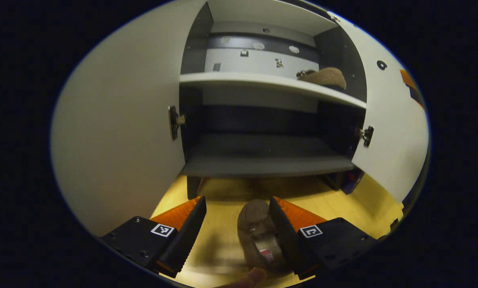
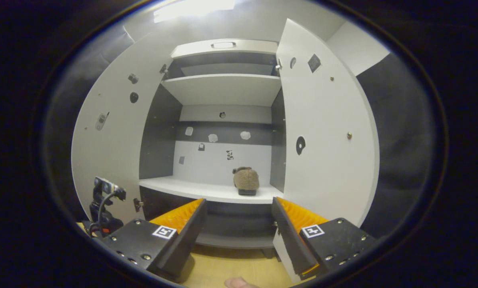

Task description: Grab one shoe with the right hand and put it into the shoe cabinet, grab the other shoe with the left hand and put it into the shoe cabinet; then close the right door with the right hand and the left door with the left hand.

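Note:
Both doors of the white and grey shoe cabinet stand wide apart. One brown fuzzy shoe rests on the right end of the white middle shelf. The other brown shoe lies on the yellow floor in front of the cabinet. My left gripper is open around it, with the shoe close against the right finger and a wide gap to the left finger. In the right gripper view my right gripper is open and holds nothing, facing the cabinet, with the shelved shoe just above its fingers.
The left door and right door flank the opening, and the dark bottom shelf is bare. In the right gripper view a dark device with a cable sits low beside the left door. A fingertip shows at the bottom edge.

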The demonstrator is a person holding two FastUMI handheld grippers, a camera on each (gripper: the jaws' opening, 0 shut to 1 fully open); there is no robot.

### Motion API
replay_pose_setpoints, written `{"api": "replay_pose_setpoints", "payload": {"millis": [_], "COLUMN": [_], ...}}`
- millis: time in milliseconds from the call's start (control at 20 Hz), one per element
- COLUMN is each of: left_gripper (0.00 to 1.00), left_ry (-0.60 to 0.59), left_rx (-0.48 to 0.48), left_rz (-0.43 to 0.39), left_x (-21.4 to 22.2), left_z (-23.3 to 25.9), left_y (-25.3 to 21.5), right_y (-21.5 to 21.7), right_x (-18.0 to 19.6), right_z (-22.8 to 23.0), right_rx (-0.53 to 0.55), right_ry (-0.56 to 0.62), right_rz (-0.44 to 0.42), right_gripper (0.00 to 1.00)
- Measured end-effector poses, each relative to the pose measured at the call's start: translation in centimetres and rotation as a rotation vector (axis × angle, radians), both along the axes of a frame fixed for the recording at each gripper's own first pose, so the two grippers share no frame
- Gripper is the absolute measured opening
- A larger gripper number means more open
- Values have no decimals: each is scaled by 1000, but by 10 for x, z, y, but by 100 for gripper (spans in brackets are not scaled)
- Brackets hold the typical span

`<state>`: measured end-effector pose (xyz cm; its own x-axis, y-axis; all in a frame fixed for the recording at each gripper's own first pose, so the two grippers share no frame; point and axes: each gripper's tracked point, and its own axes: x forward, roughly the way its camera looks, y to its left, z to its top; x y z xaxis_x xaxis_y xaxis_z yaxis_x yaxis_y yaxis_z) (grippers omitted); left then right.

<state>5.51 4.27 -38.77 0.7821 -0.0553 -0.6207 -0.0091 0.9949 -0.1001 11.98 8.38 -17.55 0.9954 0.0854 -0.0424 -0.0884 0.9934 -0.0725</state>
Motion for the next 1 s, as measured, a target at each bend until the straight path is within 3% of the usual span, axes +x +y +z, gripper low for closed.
{"api": "replay_pose_setpoints", "payload": {"millis": [150,300,450,500,600,750,850,1000], "left_gripper": [99,97,94,83,68,7,2,1], "left_ry": [129,196,309,348,276,255,257,166], "left_rx": [-6,51,-38,-63,-151,-152,-128,-102], "left_rz": [-63,-50,-70,-82,-98,-41,-50,-27], "left_x": [-23,-32,-44,-48,-34,-31,-37,-32], "left_z": [-34,-57,-90,-100,-95,-98,-94,-66], "left_y": [-14,-5,-17,-19,-28,-11,-8,4], "right_y": [-9,-25,-36,-33,-23,-25,-26,-27], "right_x": [-12,-7,-6,-8,-13,-14,-16,-20], "right_z": [-32,-45,-44,-43,-50,-56,-58,-57], "right_rx": [72,121,147,150,156,137,135,138], "right_ry": [42,69,59,55,77,91,94,94], "right_rz": [-20,-56,-88,-74,-40,-41,-43,-33], "right_gripper": [98,98,100,100,100,100,100,98]}}
